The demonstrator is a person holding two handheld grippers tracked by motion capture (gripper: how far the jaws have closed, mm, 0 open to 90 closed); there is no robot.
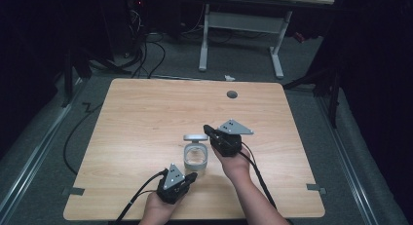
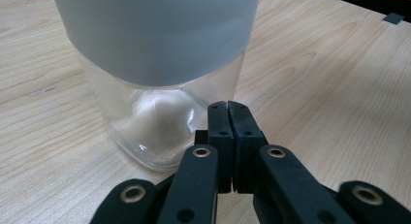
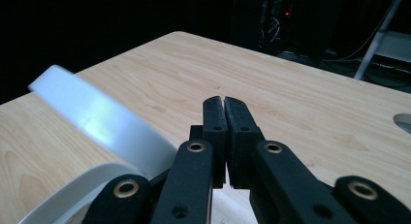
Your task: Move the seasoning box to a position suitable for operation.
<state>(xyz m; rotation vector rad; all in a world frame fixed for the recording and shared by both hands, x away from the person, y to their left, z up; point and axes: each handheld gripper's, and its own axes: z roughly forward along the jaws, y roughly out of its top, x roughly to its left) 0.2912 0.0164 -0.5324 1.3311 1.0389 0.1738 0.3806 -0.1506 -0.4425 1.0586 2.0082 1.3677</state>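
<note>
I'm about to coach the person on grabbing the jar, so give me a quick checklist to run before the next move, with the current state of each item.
1. Clear glass jar with grey band upright on the wooden table: ok.
2. Jar's grey flip lid open: ok.
3. Left gripper open for a grasp: not ok, jaws shut.
4. Right gripper open: not ok, jaws shut.
5. Left gripper close to the jar: ok.
6. Jar contents: cannot tell.
</note>
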